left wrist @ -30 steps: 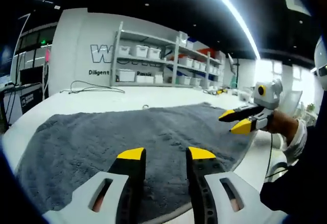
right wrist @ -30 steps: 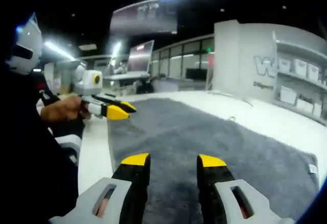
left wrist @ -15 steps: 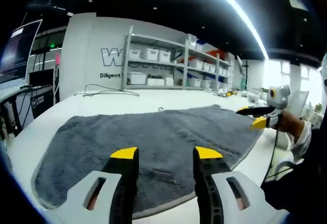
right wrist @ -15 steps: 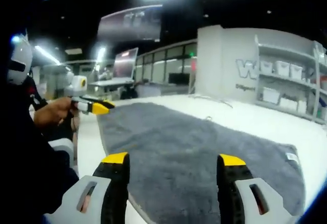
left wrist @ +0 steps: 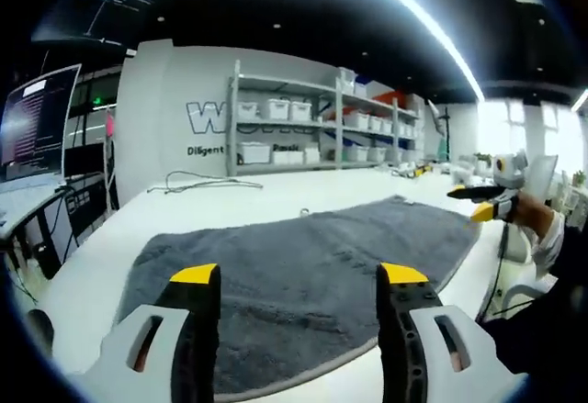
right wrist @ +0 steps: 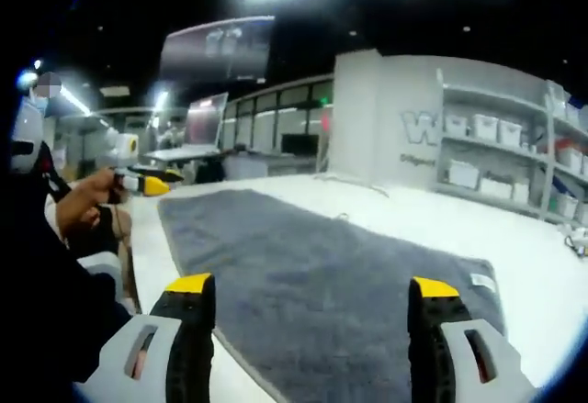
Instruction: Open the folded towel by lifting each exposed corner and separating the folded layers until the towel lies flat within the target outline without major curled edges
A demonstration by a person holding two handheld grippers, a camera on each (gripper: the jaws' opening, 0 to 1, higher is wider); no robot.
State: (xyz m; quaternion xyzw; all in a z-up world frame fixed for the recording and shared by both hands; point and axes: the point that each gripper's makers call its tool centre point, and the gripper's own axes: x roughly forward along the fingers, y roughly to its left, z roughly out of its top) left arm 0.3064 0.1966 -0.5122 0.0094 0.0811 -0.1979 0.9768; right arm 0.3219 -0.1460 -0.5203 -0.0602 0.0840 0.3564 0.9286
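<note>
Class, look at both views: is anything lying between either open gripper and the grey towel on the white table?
Nothing visible does. The towel lies spread on the table, right ahead of the left gripper and the right gripper, with only bare cloth in front of each.

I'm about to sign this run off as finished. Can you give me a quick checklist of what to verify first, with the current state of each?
1. Towel spread in a single layer on the table: ok, no folds visible.
2. Edges free of major curls: ok along the near hem; far edge cannot tell.
3. Towel inside the target outline: cannot tell, no outline visible.
4. Left gripper open and empty: ok.
5. Right gripper open and empty: ok.
6. Label corner flat: ok.
</note>
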